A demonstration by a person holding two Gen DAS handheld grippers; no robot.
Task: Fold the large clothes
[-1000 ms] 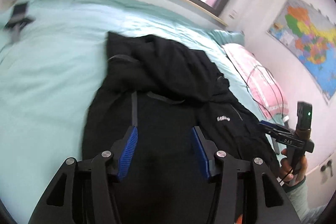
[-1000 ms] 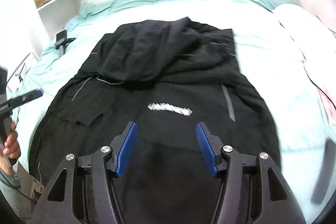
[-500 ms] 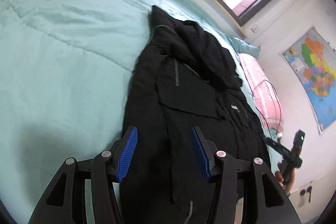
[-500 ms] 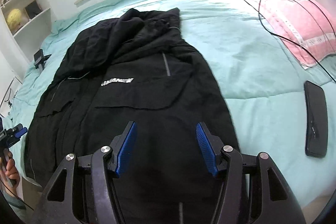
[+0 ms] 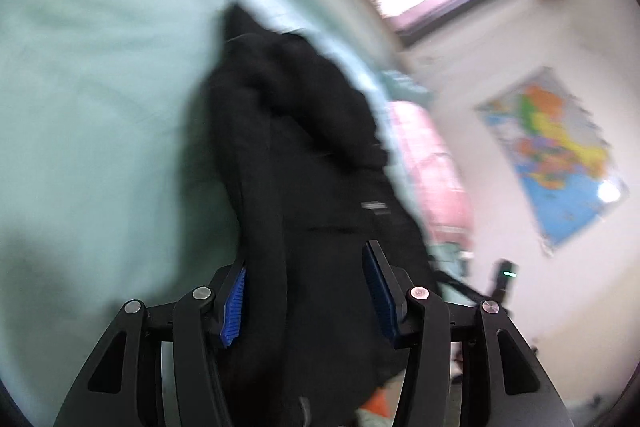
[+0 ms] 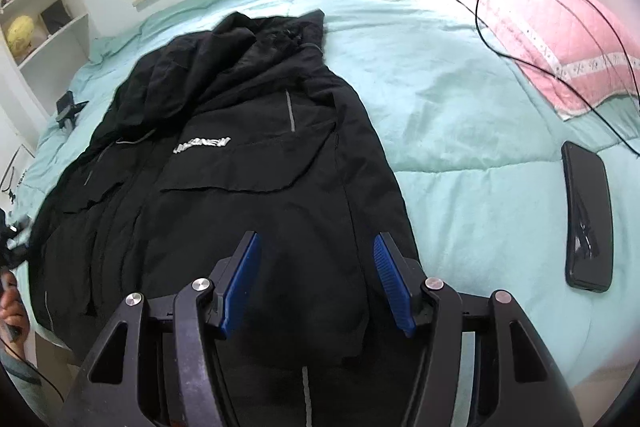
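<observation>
Both the left gripper (image 5: 304, 291) and the right gripper (image 6: 316, 279) hover wide open and empty over the black jacket (image 6: 248, 163) on the bed (image 6: 460, 115), so each should pinch a hem corner squarely before lifting.

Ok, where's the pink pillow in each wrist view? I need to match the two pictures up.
Left wrist: the pink pillow sits right of centre, blurred, just beyond the black jacket, below the window.
Right wrist: the pillow lies at upper right on the green bedspread, with a black cable looped over it.
Shared landmark: the jacket's white chest logo.
</observation>
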